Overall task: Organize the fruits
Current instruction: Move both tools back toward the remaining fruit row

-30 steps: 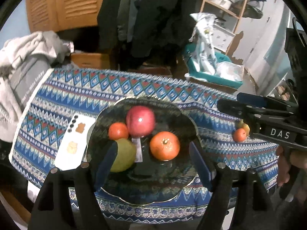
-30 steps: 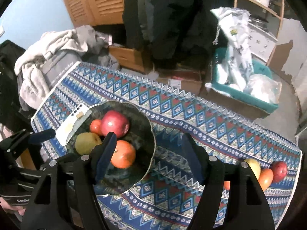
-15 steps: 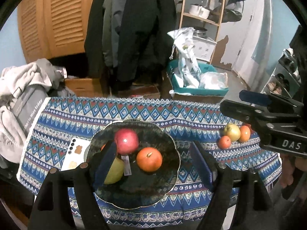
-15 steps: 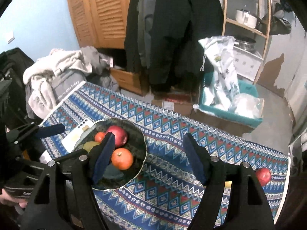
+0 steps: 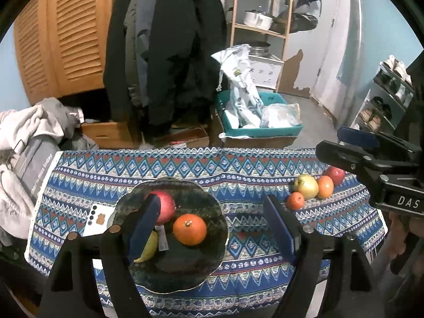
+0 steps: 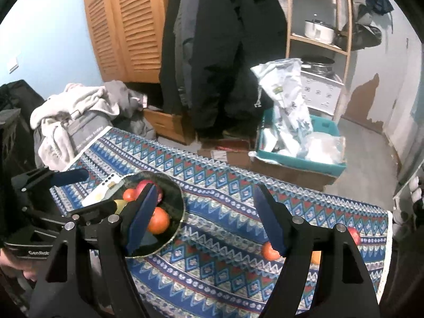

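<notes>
Fruits [image 5: 189,229] sit in dark plate [image 5: 212,265], orange's stem up; both claws [image 5: 212,228] [image 6: 204,220] spread, empty, right's just widening

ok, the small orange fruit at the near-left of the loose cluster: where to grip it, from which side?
A judgement: take the small orange fruit from above, pads across its widest part. It is round and sits low on the tablecloth. Keep one pad on its open left side; the yellow-green apple crowds its right. The right gripper is open, empty.

My right gripper [image 6: 206,217], its jaws just widening with nothing between them, hangs over the patterned tablecloth [image 6: 225,198]; the dark plate [image 6: 177,198] of fruit sits left, my left gripper [image 6: 76,188] beside it.
</notes>
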`<state>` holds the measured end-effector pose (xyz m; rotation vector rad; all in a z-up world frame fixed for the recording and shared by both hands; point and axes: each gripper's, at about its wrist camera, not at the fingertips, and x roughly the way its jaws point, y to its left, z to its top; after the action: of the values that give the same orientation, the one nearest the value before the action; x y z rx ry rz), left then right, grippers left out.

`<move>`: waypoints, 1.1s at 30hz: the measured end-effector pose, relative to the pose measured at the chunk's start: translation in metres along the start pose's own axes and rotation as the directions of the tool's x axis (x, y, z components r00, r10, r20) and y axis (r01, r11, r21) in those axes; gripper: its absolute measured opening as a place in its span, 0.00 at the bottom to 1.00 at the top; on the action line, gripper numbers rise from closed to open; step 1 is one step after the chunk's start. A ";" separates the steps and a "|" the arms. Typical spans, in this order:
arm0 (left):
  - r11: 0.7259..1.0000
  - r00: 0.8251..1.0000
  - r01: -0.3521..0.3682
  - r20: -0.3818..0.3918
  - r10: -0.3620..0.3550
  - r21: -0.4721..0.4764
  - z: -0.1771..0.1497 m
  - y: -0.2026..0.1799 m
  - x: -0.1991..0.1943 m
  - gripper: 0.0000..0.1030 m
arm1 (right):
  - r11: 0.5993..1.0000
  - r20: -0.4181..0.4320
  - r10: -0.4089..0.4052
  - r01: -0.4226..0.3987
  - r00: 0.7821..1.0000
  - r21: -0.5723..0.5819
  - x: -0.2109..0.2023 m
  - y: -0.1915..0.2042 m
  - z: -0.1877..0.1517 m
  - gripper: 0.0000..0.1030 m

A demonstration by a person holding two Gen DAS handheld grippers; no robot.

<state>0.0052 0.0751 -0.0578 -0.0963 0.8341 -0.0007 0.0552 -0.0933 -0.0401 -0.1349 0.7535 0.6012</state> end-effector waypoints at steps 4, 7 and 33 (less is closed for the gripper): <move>1.000 1.000 0.010 0.002 -0.010 0.026 0.002 -0.013 0.000 0.79 | 1.000 0.008 -0.016 0.016 1.000 0.025 -0.008 -0.015 -0.005 0.73; 0.999 1.000 0.017 0.001 -0.017 0.043 0.004 -0.022 0.001 0.79 | 0.998 0.013 -0.029 0.028 1.000 0.048 -0.014 -0.027 -0.009 0.73; 0.974 0.994 0.104 -0.042 -0.097 0.203 0.008 -0.119 0.024 0.80 | 0.956 0.016 -0.243 0.236 0.970 0.176 -0.060 -0.115 -0.056 0.77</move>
<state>0.0317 -0.0436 -0.0604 0.0559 0.8558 -0.1835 0.0513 -0.2338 -0.0513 -0.0527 0.7364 0.3047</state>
